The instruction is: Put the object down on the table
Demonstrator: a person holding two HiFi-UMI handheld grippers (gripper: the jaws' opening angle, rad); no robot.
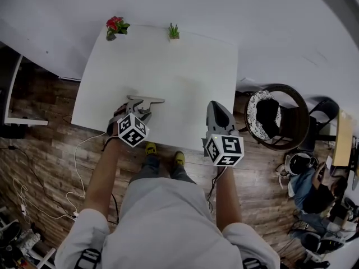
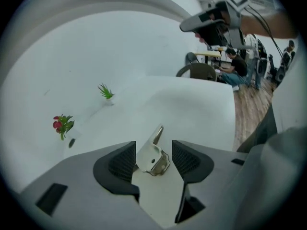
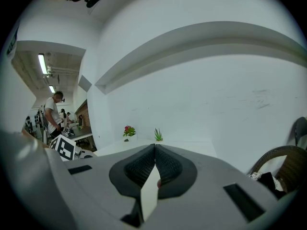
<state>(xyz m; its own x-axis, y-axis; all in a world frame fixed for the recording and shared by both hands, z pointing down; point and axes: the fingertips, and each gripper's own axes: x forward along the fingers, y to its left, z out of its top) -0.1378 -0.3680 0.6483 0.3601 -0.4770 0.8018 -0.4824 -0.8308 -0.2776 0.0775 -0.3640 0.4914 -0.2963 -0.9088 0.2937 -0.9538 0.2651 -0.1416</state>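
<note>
A small silver metal clip (image 1: 148,101) lies flat on the white table (image 1: 168,66) near its front left edge. My left gripper (image 1: 136,109) hangs just above it, tilted down. In the left gripper view the clip (image 2: 154,150) rests on the table (image 2: 192,109) between the two jaws of the left gripper (image 2: 153,159), which stand wide apart and do not touch it. My right gripper (image 1: 216,106) is over the table's front right edge, shut with nothing in it. The right gripper view shows the right gripper (image 3: 155,164) with its pads pressed together.
A red flower pot (image 1: 115,26) and a small green plant (image 1: 174,32) stand at the table's far edge. A round wicker chair (image 1: 277,116) sits right of the table. White cables (image 1: 78,150) trail on the wood floor at left. People sit at the far right.
</note>
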